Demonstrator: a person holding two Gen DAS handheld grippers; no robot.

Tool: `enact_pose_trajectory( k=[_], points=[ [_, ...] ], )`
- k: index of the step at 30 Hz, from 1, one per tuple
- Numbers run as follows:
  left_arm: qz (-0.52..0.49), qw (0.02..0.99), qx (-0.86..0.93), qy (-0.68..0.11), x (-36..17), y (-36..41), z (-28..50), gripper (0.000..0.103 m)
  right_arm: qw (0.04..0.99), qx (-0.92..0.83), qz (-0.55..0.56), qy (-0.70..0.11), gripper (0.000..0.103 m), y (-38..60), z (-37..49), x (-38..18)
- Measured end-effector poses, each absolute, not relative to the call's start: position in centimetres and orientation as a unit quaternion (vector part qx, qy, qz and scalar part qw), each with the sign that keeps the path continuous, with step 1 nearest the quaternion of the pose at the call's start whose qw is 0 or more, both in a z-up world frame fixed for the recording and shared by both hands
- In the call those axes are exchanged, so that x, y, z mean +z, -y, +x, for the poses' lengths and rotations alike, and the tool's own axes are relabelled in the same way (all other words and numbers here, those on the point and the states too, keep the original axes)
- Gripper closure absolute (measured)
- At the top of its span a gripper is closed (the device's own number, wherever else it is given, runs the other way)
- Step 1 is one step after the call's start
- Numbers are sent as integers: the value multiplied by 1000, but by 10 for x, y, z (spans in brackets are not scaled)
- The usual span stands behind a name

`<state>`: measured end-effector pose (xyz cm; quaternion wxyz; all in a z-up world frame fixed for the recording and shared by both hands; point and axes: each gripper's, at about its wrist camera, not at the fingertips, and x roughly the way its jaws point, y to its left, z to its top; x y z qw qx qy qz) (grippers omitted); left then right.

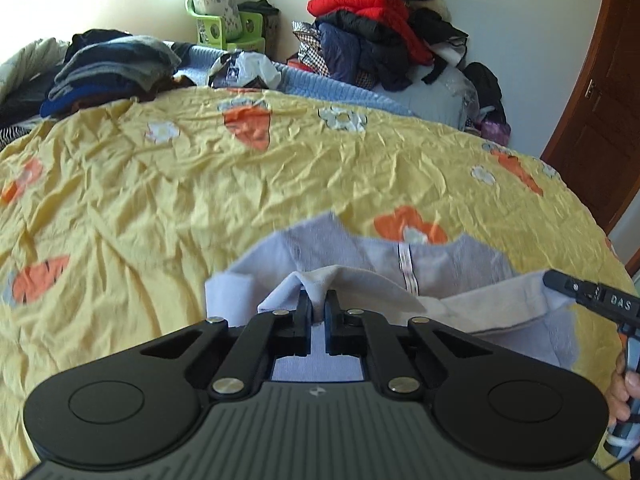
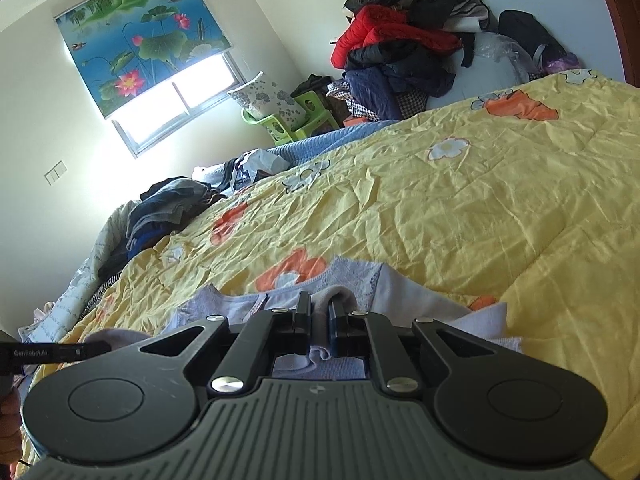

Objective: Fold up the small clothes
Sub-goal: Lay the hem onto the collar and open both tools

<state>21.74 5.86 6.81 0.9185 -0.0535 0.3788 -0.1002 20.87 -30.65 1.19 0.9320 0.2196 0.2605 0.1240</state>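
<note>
Both grippers engaged on one garment. Left gripper: jaws pinched onto a raised ridge of pale fabric, cloth visibly sandwiched between the pads. Right gripper: jaws likewise clamped on a bunched fold of the same cloth.

Task item: small lavender garment, lying at the near edge of the bed, just in front of both grippers. In the left wrist view the right gripper's tip sits at the garment's right edge; in the right wrist view the left gripper's tip enters from the left.

Progress (judgement): a fold is in hand but not finished. The near edge is lifted and partly turned over, showing the whiter inner face; the far part with neckline and label strip lies flat. The turned edge has not been laid down or smoothed. Whether further folds are needed I cannot tell. A stack of dark clothes rests at the far left of the bed; whether it is finished work is unclear.

Materials:
- Garment: soft knit, lilac outside, off-white fleecy inside; limp, drapes in rounded folds.
- Yellow quilt cover: thin, heavily creased, printed with orange shapes and white flowers.
- Jaws: rigid black plastic.
</note>
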Motion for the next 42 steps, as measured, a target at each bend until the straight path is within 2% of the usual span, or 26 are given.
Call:
enact_pose_trajectory(
  k=[9, 11, 13, 19, 23, 27, 33, 35, 38, 42],
  points=[
    [-48, 914, -84, -394, 50, -51, 266, 97, 926, 105, 221, -286, 87, 305, 239, 3],
    [-51, 913, -81, -398, 45, -52, 275, 96, 922, 87, 224, -305, 65, 304, 247, -4],
    [-61, 913, -76, -395, 45, -57, 282, 96, 921, 67, 227, -309, 51, 306, 248, -8],
    [-57, 927, -35, -370, 53, -71, 284, 96, 931, 74, 234, -271, 49, 318, 235, 4],
    [-61, 930, -33, -360, 56, -79, 278, 96, 920, 156, 185, -308, 45, 299, 239, 8],
    [-22, 921, -73, -382, 46, -62, 275, 96, 902, 185, 159, -357, 44, 273, 256, -7],
    [69, 905, -89, -411, 18, -24, 281, 96, 918, 92, 176, -344, 43, 281, 280, -19],
    [76, 906, -64, -411, 10, -26, 292, 96, 932, 53, 146, -327, 38, 279, 273, -12],
    [50, 907, -25, -418, 4, -40, 309, 96, 942, 83, 101, -308, 25, 267, 259, -1],
    [25, 903, -19, -428, 3, -51, 311, 96, 932, 123, 50, -336, 20, 250, 254, -4]
  ],
)
